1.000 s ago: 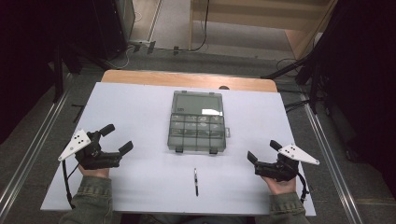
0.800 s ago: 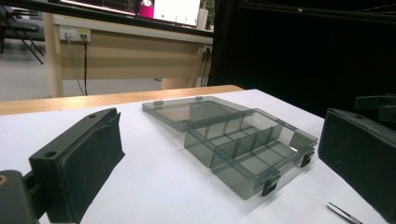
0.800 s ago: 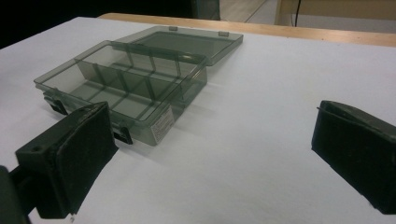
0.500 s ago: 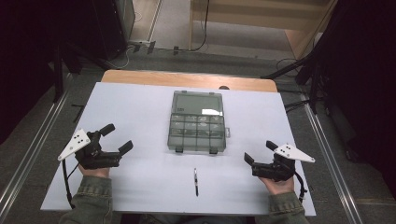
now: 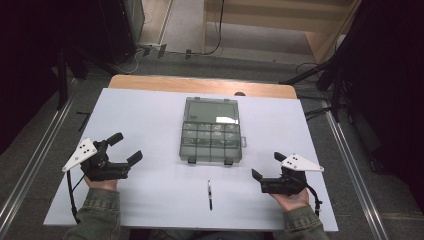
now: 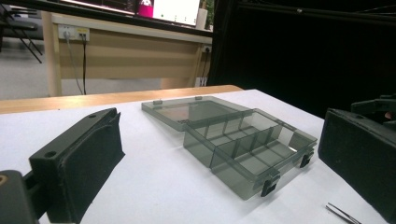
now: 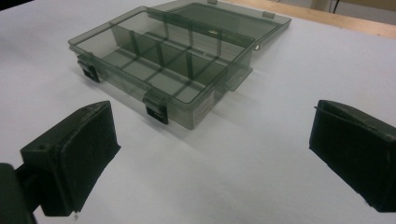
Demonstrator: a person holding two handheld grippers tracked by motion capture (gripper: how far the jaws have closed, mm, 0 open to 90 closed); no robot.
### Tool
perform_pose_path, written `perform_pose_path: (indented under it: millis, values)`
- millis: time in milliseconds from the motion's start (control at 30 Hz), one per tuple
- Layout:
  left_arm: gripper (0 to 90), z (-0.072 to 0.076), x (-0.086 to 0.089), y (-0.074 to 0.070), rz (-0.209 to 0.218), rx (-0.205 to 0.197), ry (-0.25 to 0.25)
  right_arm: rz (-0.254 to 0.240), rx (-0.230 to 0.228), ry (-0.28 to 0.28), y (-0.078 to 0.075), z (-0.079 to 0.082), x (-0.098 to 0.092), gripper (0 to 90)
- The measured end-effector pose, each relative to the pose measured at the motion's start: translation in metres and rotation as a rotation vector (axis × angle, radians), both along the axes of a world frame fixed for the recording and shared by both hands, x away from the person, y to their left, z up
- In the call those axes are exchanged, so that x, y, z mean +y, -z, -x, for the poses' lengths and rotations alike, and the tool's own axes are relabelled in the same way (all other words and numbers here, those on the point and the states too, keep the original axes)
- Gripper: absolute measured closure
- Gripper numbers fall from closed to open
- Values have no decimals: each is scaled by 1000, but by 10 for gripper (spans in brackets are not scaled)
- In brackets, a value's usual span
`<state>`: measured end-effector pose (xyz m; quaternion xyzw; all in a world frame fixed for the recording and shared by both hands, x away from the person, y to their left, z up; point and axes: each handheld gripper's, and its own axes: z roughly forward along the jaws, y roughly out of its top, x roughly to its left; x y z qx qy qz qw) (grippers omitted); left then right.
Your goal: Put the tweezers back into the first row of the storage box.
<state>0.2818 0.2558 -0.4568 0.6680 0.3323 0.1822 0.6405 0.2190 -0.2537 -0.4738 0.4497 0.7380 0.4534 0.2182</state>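
Note:
A smoky transparent compartment box (image 5: 211, 131) lies open in the middle of the white table top (image 5: 150, 115), its lid folded flat toward the far side. Its divided tray (image 6: 252, 149) (image 7: 159, 65) looks empty. A thin pair of tweezers (image 5: 210, 194) (image 6: 343, 213) lies near the front edge, below the box. My left gripper (image 5: 125, 147) rests open at the front left, nothing between its jaws. At the front right my right gripper (image 5: 267, 165) is open too, pointing toward the box.
A bare wooden strip (image 5: 200, 86) borders the table's far edge. Metal rails (image 5: 350, 165) run along both sides on the floor. A wooden desk (image 6: 116, 51) stands beyond the table, with cables on the floor behind it.
My right gripper has slid a little to the left, toward the box. The left gripper and the box have stayed put.

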Motion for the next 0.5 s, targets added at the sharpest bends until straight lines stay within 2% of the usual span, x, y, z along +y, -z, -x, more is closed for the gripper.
perform_pose_path:
  millis: [500]
  values:
    - [0,0,0,0,0,-2,1,57,27,-81,1,1,22,17]
